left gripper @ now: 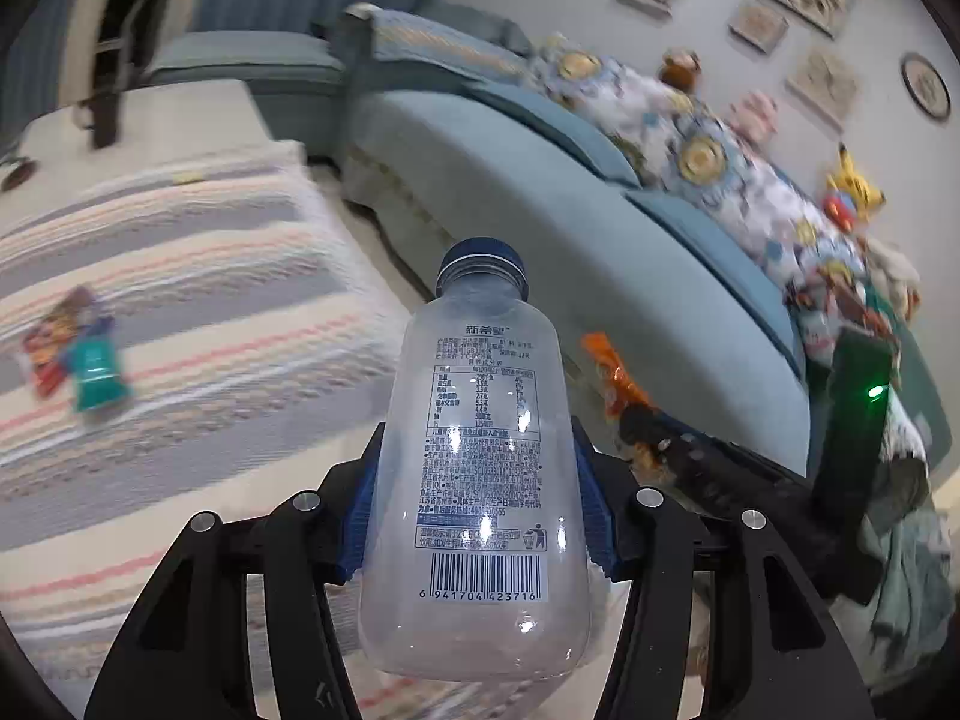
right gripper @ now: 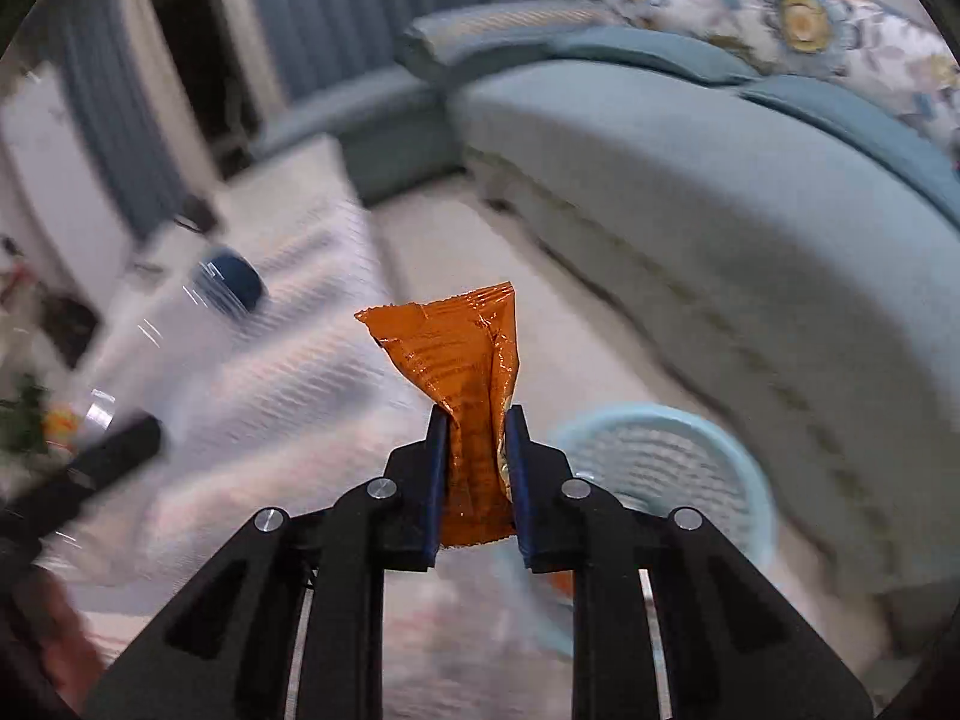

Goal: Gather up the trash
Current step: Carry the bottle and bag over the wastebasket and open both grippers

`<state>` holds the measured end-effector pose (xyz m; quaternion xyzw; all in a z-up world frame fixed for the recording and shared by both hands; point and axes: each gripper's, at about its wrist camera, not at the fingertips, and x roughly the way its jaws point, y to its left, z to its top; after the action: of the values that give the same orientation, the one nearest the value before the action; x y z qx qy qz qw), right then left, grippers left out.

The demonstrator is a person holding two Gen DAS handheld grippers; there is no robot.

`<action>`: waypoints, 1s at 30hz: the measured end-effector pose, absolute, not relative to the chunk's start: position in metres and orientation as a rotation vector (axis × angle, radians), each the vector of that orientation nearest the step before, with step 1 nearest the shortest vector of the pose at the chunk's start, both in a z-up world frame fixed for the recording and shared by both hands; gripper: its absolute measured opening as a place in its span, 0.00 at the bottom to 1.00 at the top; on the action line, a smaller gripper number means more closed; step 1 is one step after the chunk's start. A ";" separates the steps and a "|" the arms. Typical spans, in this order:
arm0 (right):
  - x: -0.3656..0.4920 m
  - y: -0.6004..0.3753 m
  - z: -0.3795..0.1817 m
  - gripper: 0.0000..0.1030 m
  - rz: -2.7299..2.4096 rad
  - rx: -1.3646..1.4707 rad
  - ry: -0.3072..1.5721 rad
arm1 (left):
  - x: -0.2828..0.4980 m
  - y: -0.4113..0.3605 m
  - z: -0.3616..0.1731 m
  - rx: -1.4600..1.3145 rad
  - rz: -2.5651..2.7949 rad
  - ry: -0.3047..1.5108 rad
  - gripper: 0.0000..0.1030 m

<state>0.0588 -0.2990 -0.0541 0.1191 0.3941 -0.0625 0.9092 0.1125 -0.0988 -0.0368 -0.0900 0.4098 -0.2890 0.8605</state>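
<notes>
Blue sofa (left gripper: 540, 180) cushions and a striped cloth (left gripper: 180, 276) fill the background. An empty clear bottle (left gripper: 480, 462) with a dark blue cap is clamped by the left gripper (left gripper: 480, 504), its jaws held half apart against the bottle's sides. An orange wrapper (right gripper: 474, 396) is pinched by the right gripper (right gripper: 477, 480), jaws nearly together. A pale blue basket (right gripper: 678, 468) is seen just beyond it, on the floor beside the sofa.

The bottle (left gripper: 480, 462) is clear, smooth plastic; the orange wrapper (right gripper: 465, 402) is glossy crinkled foil; the sofa (right gripper: 690, 192) is matt cloth.
</notes>
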 end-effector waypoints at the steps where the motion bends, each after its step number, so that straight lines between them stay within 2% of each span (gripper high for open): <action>1: 0.056 -0.310 -0.062 0.16 -0.158 0.237 0.831 | 0.114 -0.111 -0.040 -0.175 -0.620 0.871 0.52; 9: 0.048 -0.371 -0.130 0.16 -0.264 0.359 0.991 | 0.124 -0.201 -0.094 -0.069 -0.690 1.024 0.52; 12: 0.047 -0.388 -0.158 0.20 -0.303 0.416 1.049 | 0.124 -0.216 -0.111 -0.038 -0.706 1.075 0.52; 15: 0.044 -0.398 -0.176 0.28 -0.325 0.468 1.084 | 0.123 -0.225 -0.121 -0.013 -0.711 1.100 0.54; 16: 0.044 -0.399 -0.181 0.31 -0.327 0.475 1.091 | 0.123 -0.226 -0.121 -0.011 -0.714 1.100 0.59; 17: 0.044 -0.400 -0.183 0.42 -0.330 0.475 1.094 | 0.123 -0.226 -0.122 -0.013 -0.717 1.101 0.63; 19: 0.043 -0.403 -0.186 0.57 -0.351 0.478 1.092 | 0.124 -0.225 -0.124 -0.027 -0.715 1.100 0.67; 27: 0.043 -0.405 -0.182 0.59 -0.342 0.481 1.083 | 0.121 -0.192 -0.120 -0.064 -0.697 1.092 0.67; 30: 0.045 -0.399 -0.181 0.68 -0.336 0.469 1.088 | 0.122 -0.178 -0.114 -0.088 -0.677 1.082 0.67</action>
<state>0.0450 -0.3994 -0.1811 0.2201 0.5102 -0.1576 0.8163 0.1218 -0.1784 -0.1140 -0.0412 0.5050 -0.3158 0.8022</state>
